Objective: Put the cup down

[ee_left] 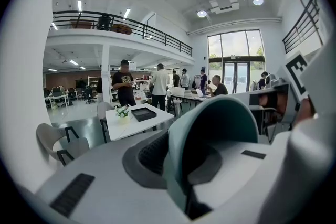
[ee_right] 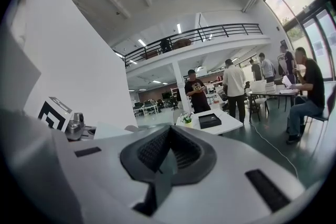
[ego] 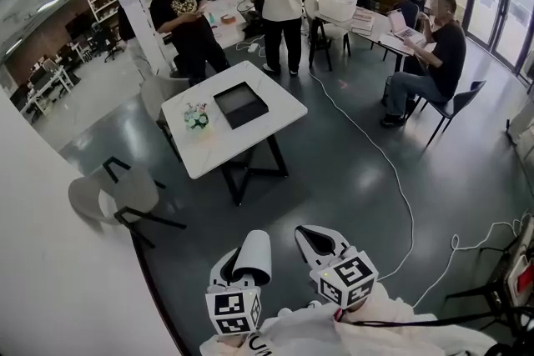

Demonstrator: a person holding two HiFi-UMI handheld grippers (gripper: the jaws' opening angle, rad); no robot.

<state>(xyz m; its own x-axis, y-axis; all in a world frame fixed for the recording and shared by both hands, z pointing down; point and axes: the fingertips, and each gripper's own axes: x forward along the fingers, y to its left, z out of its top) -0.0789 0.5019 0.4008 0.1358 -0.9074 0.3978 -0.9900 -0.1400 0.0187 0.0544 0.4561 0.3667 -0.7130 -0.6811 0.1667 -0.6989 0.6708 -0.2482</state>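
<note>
Down at the bottom edge of the head view, I am logging both grippers held low and close to my operator's body, side by side, jaws pointing forward over the dark floor (ego: 350, 171).
- Item one: the left gripper (ego: 239, 263) is clamping the cup (ego: 254, 250), which is lying tilted between its jaws, mouth facing away from the body.
- Item two: the right gripper (ego: 315, 239) is riding just beside it, jaws pressed together.
- Item three: a white table (ego: 279, 111) is standing well apart from both, carrying a black tray (ego: 240, 104) and a small flower pot (ego: 196, 119).

Moving to the left gripper view, I am seeing the pale cup filling the space between the jaws, its open mouth turned toward the camera, with both pads bearing on its wall. The table is showing far off behind it.

Moving to the right gripper view, I am noting the ribbed pads meeting each other, with nothing between them. The table with its tray is sitting in the distance straight beyond the jaws.
</note>
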